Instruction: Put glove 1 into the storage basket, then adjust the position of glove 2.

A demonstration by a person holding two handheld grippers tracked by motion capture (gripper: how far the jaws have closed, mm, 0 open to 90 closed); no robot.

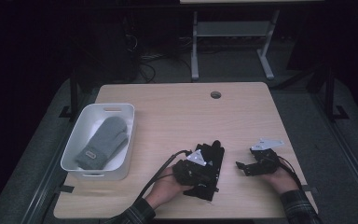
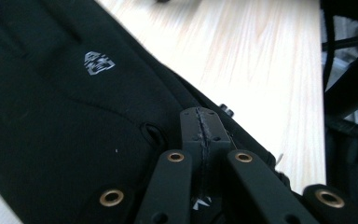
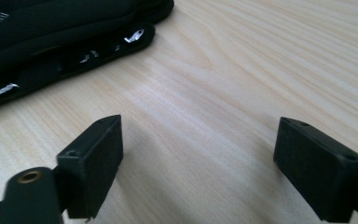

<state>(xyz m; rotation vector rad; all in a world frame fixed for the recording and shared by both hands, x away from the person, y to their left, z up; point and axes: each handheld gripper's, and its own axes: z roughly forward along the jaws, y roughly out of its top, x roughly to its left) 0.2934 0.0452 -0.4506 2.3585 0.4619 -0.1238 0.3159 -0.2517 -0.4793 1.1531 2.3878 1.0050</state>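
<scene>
From the high view we look forward and down over the whole table (image 1: pixel 177 116), forearms entering at the bottom edge. The left gripper view sits very close above the black glove (image 2: pixel 60 116), filling its left and centre, bare wood at upper right. The right gripper view looks low along the tabletop, sharing that glove (image 3: pixel 51 32) in its upper left corner.

Can't really tell if the left gripper (image 1: pixel 200 173) is pinching any fabric of the black glove (image 1: pixel 210 164), since from above the gripper covers a good part of it. In the left gripper view the glove runs off the left and top edges, and its small silver logo (image 2: pixel 98 62) is too blurry to read.
</scene>
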